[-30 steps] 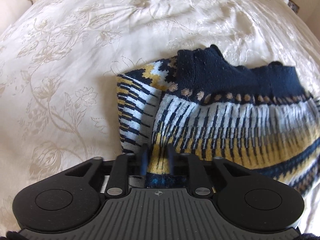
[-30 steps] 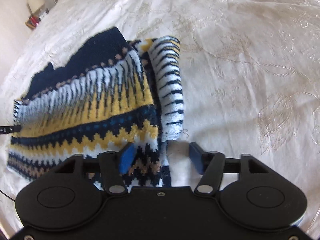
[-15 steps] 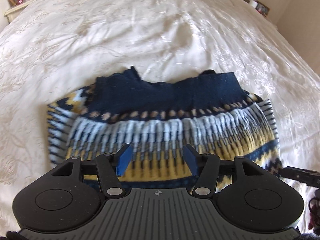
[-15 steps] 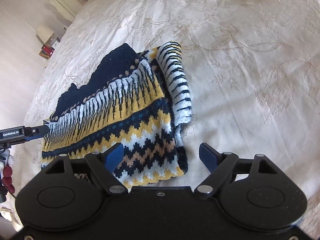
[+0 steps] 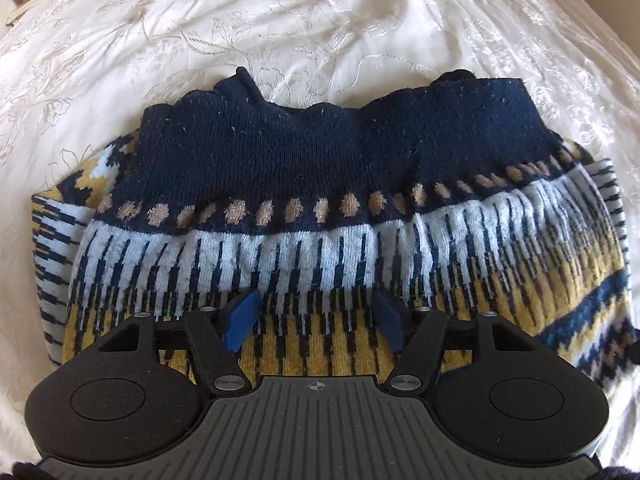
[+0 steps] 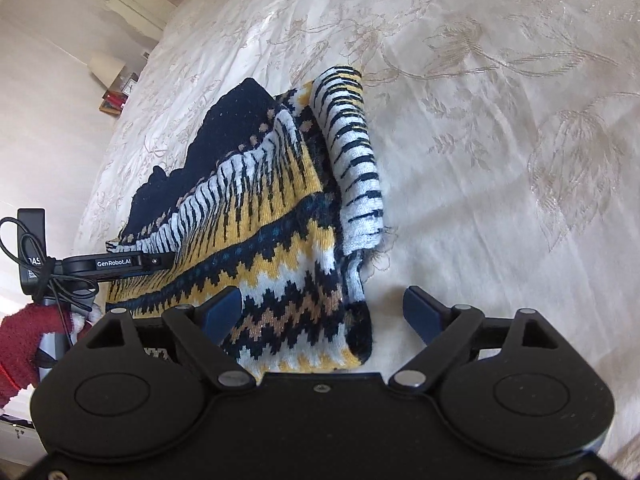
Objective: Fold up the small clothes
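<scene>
Both the left gripper and right gripper have just been opened, nothing clamped; the folded knitted sweater could be dragged askew if its loose striped sleeve is snagged.

Hovered over folded patterned sweater on cream embroidered bedspread, left gripper at six o'clock, jaws just opened, apart above yellow band, gripping nothing; navy hem toward twelve o'clock

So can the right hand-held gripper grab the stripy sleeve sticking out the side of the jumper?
Probably yes. The right hand-held gripper is open, and nothing lies between it and the stripy sleeve.
</scene>
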The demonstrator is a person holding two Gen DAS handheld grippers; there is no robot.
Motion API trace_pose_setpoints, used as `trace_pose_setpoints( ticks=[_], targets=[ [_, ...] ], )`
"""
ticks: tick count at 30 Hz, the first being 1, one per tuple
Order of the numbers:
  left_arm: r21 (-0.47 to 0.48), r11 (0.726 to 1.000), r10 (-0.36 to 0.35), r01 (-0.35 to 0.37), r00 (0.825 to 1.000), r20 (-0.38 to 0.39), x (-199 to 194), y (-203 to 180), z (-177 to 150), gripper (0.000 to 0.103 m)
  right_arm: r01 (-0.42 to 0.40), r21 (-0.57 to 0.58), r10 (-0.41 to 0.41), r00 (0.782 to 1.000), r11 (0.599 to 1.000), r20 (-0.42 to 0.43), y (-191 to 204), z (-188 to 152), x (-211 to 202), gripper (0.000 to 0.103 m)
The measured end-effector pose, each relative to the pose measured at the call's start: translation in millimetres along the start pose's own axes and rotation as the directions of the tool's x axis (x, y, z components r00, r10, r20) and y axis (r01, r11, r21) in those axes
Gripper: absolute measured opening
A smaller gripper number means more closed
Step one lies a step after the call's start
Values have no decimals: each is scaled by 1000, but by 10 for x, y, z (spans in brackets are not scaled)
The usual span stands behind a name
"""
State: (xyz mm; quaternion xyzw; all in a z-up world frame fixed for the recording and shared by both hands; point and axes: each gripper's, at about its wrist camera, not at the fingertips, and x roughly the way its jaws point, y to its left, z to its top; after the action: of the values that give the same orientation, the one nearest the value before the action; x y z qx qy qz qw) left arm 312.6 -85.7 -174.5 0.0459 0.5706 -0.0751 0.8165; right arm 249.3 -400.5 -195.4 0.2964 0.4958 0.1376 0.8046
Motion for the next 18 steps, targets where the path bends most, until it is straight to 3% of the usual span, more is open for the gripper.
trace_pose_setpoints(
  ticks=[7, 9, 18],
  targets=[
    [-3, 1000, 11, -11, 1000, -3, 51, -39, 18, 69, -128, 48, 128, 992, 991, -7, -107, 294, 304, 97],
    [-6, 1000, 13, -13, 1000, -4, 71, -50, 44, 71, -170, 50, 171, 985, 984, -10, -85, 387, 421, 103],
    [-9, 1000, 16, -15, 1000, 4, 97, -65, 75, 73, -260, -3, 260, 965, 965, -45, 98, 663, 781, 103]
  ],
)
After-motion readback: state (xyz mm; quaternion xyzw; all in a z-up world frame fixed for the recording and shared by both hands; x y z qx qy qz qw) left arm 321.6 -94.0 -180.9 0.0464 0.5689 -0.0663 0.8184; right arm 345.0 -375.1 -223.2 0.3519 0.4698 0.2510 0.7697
